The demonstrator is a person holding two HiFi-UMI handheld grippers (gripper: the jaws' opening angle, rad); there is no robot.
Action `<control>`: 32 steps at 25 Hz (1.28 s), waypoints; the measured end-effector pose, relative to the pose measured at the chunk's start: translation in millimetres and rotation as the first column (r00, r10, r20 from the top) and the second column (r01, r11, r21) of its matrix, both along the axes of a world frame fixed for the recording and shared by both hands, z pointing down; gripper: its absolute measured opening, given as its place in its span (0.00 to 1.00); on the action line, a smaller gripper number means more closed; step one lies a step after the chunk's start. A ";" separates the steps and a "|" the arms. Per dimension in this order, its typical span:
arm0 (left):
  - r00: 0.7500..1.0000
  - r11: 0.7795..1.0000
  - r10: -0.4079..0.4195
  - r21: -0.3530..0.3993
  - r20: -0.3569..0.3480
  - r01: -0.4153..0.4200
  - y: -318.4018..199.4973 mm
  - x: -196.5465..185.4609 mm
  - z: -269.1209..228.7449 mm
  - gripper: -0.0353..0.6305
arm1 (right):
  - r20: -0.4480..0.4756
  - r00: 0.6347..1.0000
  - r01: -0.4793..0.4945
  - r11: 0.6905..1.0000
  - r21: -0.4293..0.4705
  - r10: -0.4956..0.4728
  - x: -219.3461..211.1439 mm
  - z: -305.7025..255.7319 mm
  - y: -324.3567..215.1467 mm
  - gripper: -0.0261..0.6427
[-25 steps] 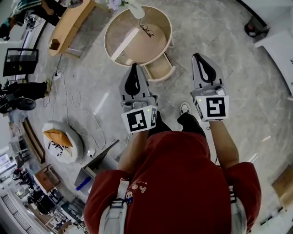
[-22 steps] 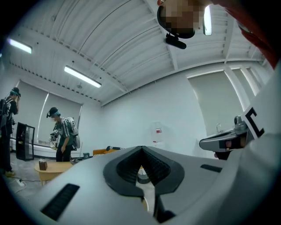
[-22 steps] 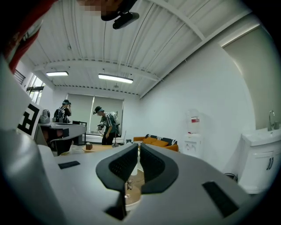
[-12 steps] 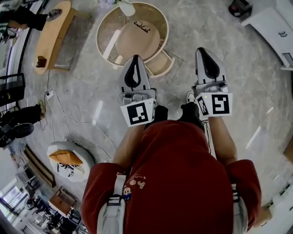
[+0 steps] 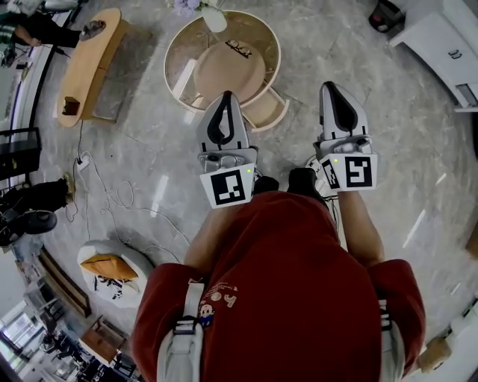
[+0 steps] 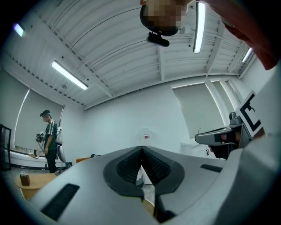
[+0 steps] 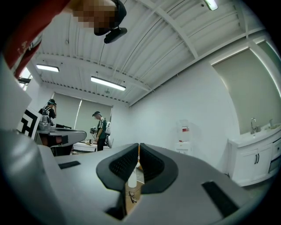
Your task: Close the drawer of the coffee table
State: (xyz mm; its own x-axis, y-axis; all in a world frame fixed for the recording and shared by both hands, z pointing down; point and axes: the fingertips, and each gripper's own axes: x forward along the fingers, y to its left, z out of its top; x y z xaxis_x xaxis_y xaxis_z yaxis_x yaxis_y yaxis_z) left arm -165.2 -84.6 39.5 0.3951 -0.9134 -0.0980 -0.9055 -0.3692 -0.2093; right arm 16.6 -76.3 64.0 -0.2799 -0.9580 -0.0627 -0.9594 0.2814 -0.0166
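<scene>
The round light-wood coffee table (image 5: 179, 74) stands at the top middle of the head view. Its drawer (image 5: 269, 112) sticks out open from the near right side. My left gripper (image 5: 224, 98) is held level in the air, its tip just left of the drawer in the picture and apart from it. My right gripper (image 5: 331, 88) hangs further right over bare floor. Both are shut with nothing between the pads, as the left gripper view (image 6: 141, 150) and the right gripper view (image 7: 138, 147) also show. The right gripper view catches a strip of the tabletop (image 7: 131, 193) through the jaw gap.
A wooden bench (image 5: 89, 56) stands at the upper left, with cables (image 5: 112, 201) trailing over the marble floor. A white round cushion (image 5: 112, 268) lies at the lower left. White cabinets (image 5: 441, 52) fill the upper right. A white bottle (image 5: 213, 16) stands on the table. People stand far off.
Both grippers have moved forward towards the table, which has come nearer to the left gripper's tip. Both have stayed shut, and the drawer is as far out as before.
</scene>
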 end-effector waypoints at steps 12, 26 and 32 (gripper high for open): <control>1.000 1.000 -0.026 0.000 -0.003 0.026 -14.7 13.2 42.8 0.07 | -0.012 0.999 0.041 0.998 -0.053 -0.042 -1.4 51.5 -12.4 0.07; 0.999 0.988 0.009 -0.153 0.041 -0.002 -31.0 30.4 205.9 0.07 | 0.042 0.998 0.054 0.970 -0.238 -0.045 15.0 233.9 -38.8 0.07; 0.999 0.977 0.027 -0.213 0.022 -0.022 -27.2 27.6 323.7 0.07 | 0.028 0.997 0.073 0.948 -0.309 -0.067 -0.1 363.5 -32.7 0.07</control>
